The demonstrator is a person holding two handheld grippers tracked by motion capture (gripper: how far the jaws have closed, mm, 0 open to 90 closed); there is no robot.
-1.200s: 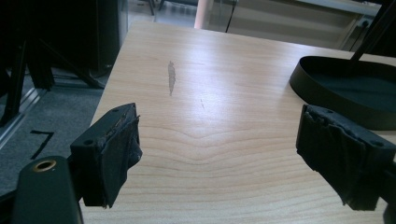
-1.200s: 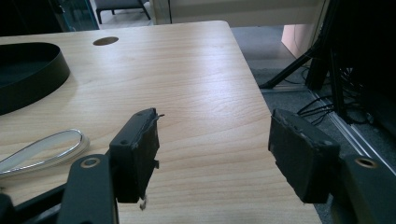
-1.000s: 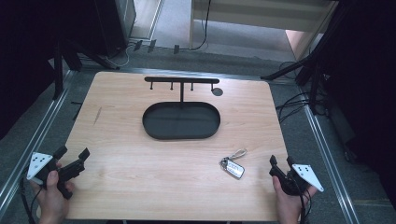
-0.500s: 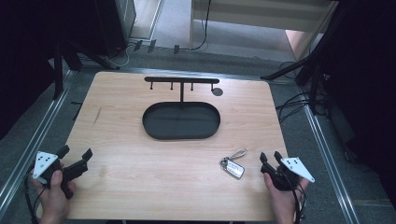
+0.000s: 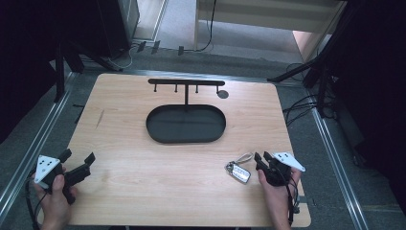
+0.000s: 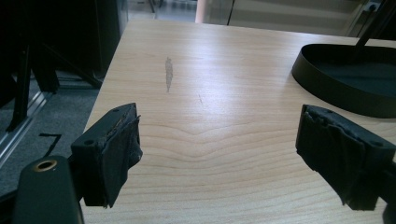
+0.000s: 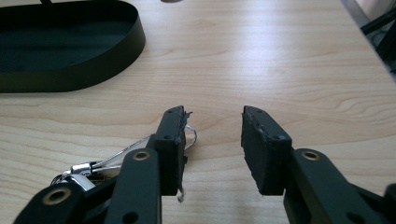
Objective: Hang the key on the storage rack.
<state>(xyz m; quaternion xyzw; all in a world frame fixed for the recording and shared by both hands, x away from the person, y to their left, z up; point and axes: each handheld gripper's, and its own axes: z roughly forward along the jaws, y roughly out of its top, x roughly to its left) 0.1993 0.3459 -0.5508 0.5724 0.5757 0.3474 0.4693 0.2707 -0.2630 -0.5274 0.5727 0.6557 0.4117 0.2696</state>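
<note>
A silver key fob [image 5: 238,172] with a wire ring lies on the wooden table [image 5: 143,191] near the front right. My right gripper [image 5: 262,156] sits just to its right, low over the table. In the right gripper view its jaws [image 7: 208,135] stand apart and have just been closing; no thing is pressed between the pads. The key ring [image 7: 88,169] lies outside the left jaw, with a bit of wire loop showing by that jaw's inner face. My left gripper [image 5: 77,155] rests at the front left, wide open [image 6: 219,149] over bare wood.
A black oval tray [image 5: 153,129] stands mid-table, with a black hook rack [image 5: 186,82] rising behind it. A small dark disc [image 5: 222,94] lies at the back right. The tray's wall [image 7: 93,70] is ahead and left of my right gripper.
My right gripper has slid left along the front edge, up to the key fob, and its jaws have narrowed. The left gripper has stayed put.
</note>
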